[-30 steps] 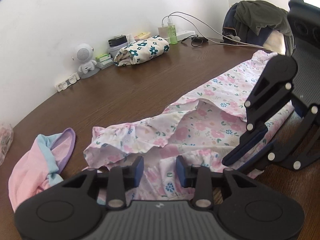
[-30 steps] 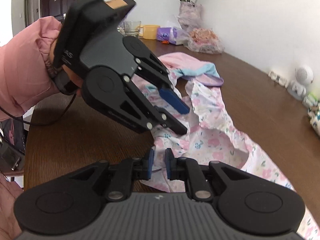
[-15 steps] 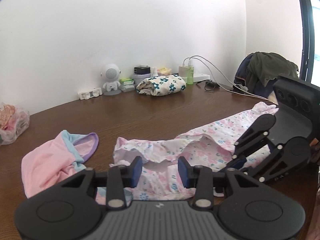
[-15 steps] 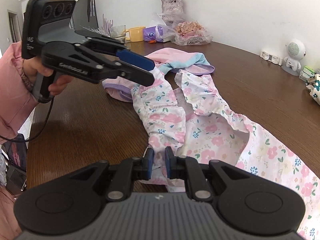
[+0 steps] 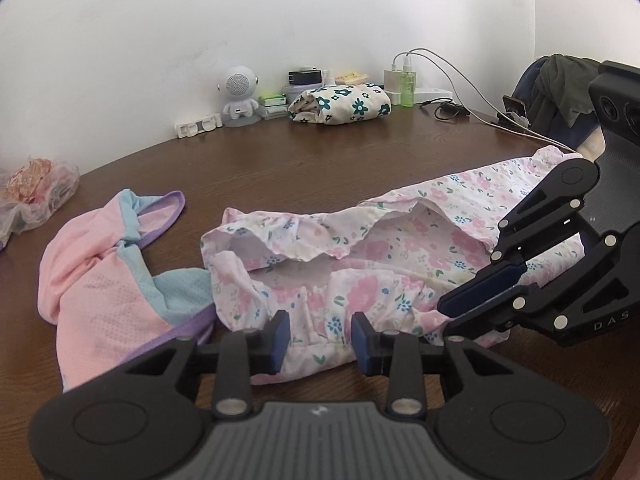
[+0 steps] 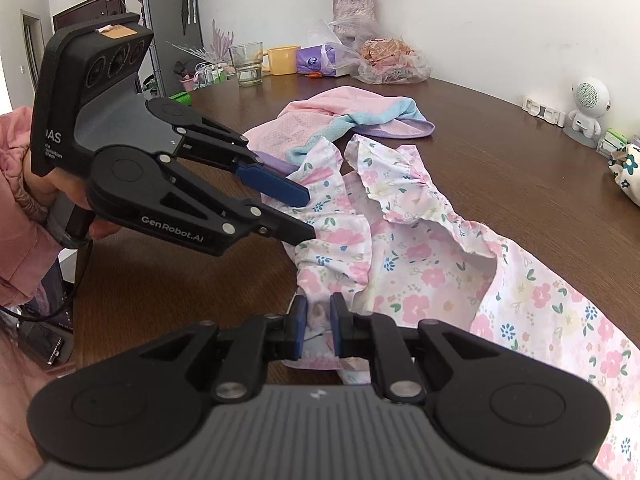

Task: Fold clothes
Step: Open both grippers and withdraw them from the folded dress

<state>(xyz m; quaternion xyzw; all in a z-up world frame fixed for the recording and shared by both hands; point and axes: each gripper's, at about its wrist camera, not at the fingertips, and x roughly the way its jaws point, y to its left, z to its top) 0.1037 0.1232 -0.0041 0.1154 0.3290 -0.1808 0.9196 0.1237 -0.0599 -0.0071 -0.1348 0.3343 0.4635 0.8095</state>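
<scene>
Left gripper (image 6: 308, 216) lowered back to dress (image 5: 360, 256) edge, jaws wide, empty.
Right gripper (image 6: 318, 330) narrow, pinching dress hem; dress lies rumpled, unfolded, on table (image 5: 320, 168).

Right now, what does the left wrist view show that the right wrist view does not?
Only the left wrist view shows the charger cables, green bottle and chair with clothes. Only the right wrist view shows the flower vase, glass, yellow mug and pink sleeve. Both show the floral dress, pink top, robot figure and table.
</scene>
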